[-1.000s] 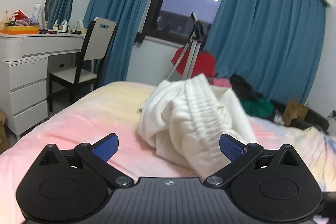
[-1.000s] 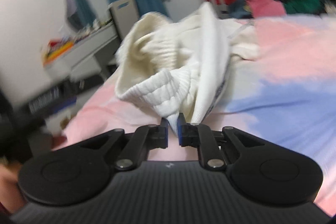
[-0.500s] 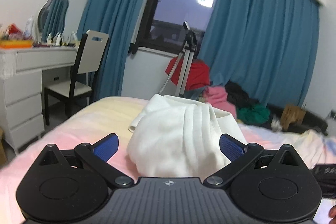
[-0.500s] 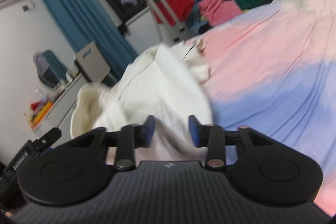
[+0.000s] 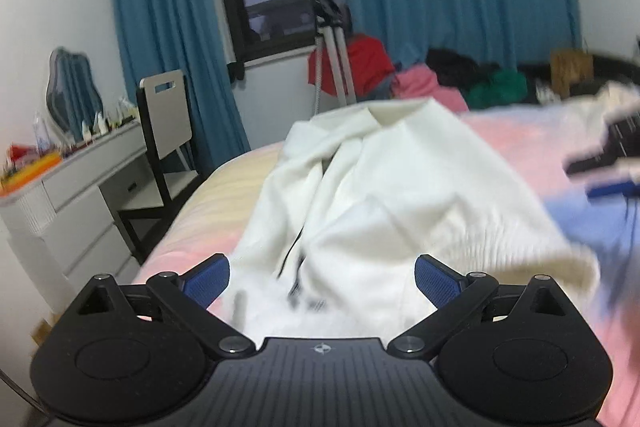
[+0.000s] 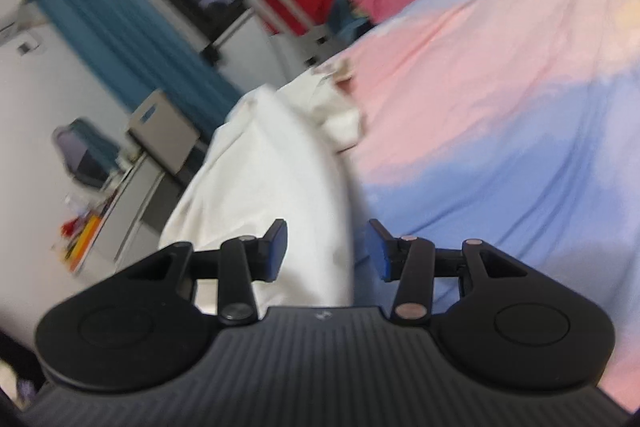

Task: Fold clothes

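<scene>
Across the middle of both frames: a white garment (image 5: 400, 195) heaped on the pastel bed (image 6: 500, 75), both tongs released.

Left gripper (image 5: 322, 279) is spread wide with the garment's near edge between its blue pads (image 5: 206, 279), nothing pinched; right gripper (image 6: 326, 251) is parted too, cloth lying just left of centre between its fingers. The fabric looks thick, soft and limp, likely light but bulky, so it should sag and bunch; the ribbed hem at lower right of the left view seems the firmest place to grip. Motion blur smears both views, the near folds are cut off by the gripper bodies, and sleeves or legs cannot be told apart.
</scene>
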